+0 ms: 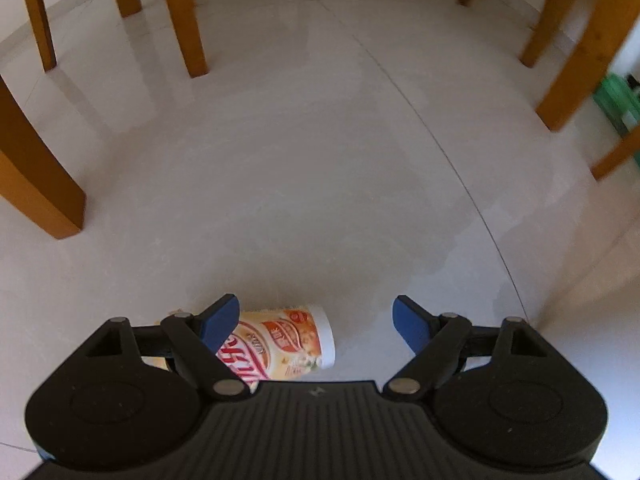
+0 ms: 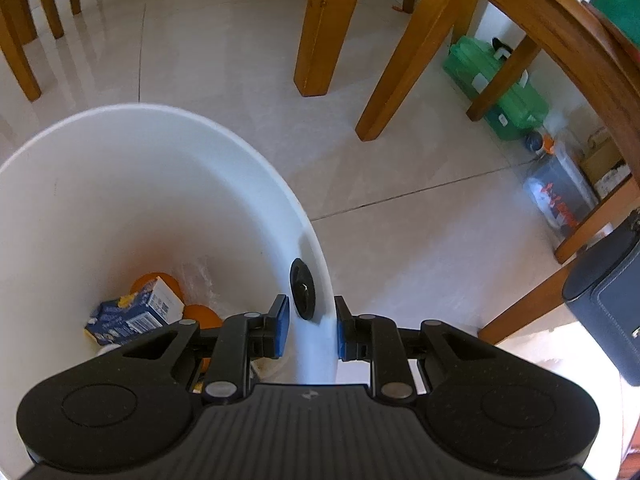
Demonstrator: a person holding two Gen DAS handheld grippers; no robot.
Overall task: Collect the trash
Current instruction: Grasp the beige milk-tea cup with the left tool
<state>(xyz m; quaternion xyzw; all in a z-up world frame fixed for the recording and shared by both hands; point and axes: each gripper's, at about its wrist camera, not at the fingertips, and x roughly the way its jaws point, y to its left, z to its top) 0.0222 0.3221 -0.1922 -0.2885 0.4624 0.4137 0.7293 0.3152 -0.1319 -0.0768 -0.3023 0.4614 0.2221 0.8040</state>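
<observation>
We pinch the bin rim (image 2: 316,344) with our right gripper (image 2: 308,330) to steady it, while our left gripper (image 1: 316,326) spreads over the fallen cup (image 1: 288,344).

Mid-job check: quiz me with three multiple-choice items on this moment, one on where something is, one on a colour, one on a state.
1. Where does the printed cup lie?
A. on the floor tiles
B. inside the bin
C. on a chair seat

2. What colour is the bin?
A. green
B. white
C. black

3. How is the right gripper?
A. wide open over the floor
B. shut on the bin's rim
C. holding a carton

Answers:
1 A: the cup lies on its side on the tiles, under the open left gripper.
2 B: its wall and rim are white.
3 B: its blue pads straddle and clamp the rim.
</observation>
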